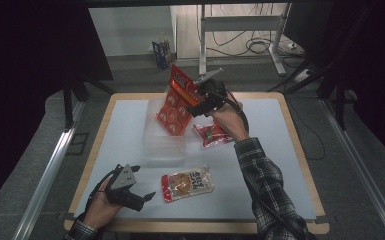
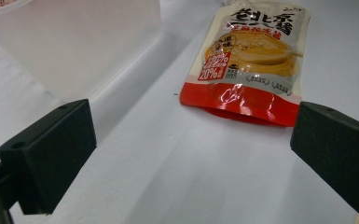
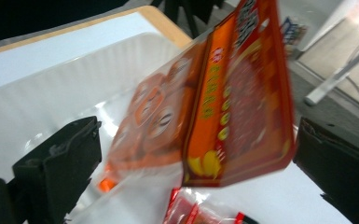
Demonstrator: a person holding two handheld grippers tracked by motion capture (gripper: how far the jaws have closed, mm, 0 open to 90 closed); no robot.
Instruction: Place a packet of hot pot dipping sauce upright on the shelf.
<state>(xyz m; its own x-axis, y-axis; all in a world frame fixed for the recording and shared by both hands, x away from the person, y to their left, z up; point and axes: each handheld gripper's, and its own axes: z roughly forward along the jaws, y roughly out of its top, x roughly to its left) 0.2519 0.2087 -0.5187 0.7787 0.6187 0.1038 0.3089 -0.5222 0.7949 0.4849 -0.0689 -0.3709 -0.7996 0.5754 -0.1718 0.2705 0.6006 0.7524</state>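
In the upper middle of the high view, the right gripper stands with jaws wide around an orange snack bag dropping over the clear plastic tray; unheld and tilted, it could tip past the rim onto the table.

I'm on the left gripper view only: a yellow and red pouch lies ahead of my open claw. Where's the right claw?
Observer: The right claw is raised above the clear container, farther out than your pouch.
Operator: Is it carrying anything?
Observer: An orange snack bag hangs between its jaws, which stand wide open either side of it, not clamping it.
Operator: Anything else nearby?
Observer: A small red packet lies just right of the container.
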